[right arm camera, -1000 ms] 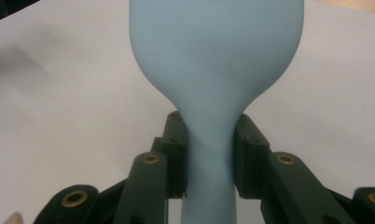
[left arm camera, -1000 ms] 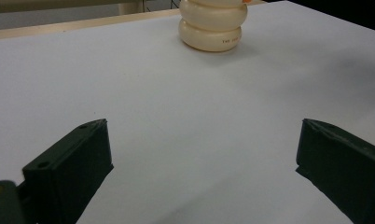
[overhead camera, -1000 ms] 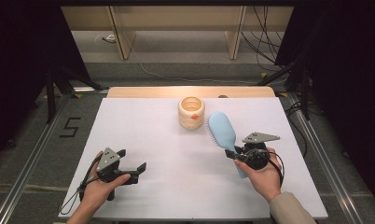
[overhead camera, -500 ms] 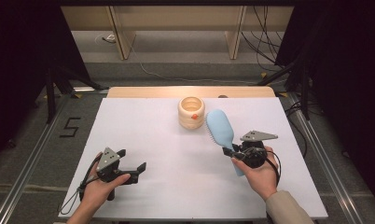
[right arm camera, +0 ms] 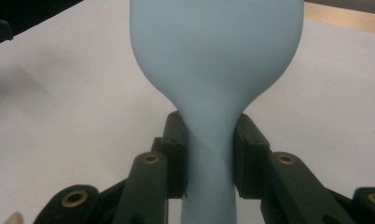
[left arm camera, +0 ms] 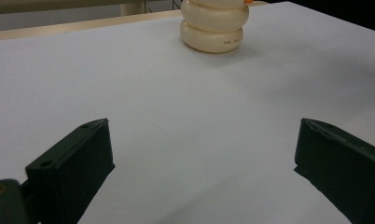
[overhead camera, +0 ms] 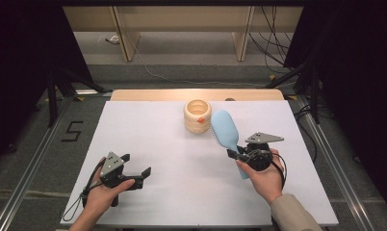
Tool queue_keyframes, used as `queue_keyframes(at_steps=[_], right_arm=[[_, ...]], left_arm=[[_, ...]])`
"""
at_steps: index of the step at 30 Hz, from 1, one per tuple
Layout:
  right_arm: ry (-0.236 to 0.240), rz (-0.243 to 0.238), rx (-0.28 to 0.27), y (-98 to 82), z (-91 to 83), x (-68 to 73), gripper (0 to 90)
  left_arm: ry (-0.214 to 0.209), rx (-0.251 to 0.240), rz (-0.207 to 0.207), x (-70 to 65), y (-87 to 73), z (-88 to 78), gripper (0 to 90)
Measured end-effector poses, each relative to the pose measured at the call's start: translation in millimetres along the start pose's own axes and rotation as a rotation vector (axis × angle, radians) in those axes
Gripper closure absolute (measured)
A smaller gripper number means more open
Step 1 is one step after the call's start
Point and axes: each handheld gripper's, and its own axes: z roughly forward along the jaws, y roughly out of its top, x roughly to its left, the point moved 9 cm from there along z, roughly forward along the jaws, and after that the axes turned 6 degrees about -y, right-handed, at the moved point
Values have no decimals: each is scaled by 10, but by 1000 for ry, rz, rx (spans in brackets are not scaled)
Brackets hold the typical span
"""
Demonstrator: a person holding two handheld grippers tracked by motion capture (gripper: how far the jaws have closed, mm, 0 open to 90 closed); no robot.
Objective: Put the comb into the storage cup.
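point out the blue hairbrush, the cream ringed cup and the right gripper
blue hairbrush point(overhead camera: 224, 126), high view, back of its head
cream ringed cup point(overhead camera: 197, 117), high view, outer wall
right gripper point(right arm camera: 209, 154), right gripper view, between its fingertips

A lab or recording studio set up for filming, not a home. In the centre of the frame, a table point(overhead camera: 148, 120) with a plain white top stands on a grey floor. Black curtains point(overhead camera: 23, 62) close off the upper left and upper right. Black stand legs point(overhead camera: 54, 89) rest on the floor at both sides. Loose cables point(overhead camera: 273, 43) run across the floor at the top. A number 5 point(overhead camera: 72, 131) is marked on the floor left of the table. Pale wooden furniture legs point(overhead camera: 124, 33) stand along the top.
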Motion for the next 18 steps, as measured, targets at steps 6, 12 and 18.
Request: queue_keyframes(at_steps=[6, 12, 18], right_arm=[[3, -2, -1, 29, 30, 27, 704], [4, -1, -7, 60, 42, 34, 704], [4, -2, -16, 89, 50, 41, 704]], left_arm=[[2, -7, 3, -9, 12, -1, 43], [-1, -12, 4, -24, 25, 3, 49], [-8, -18, 4, -44, 39, 9, 51]])
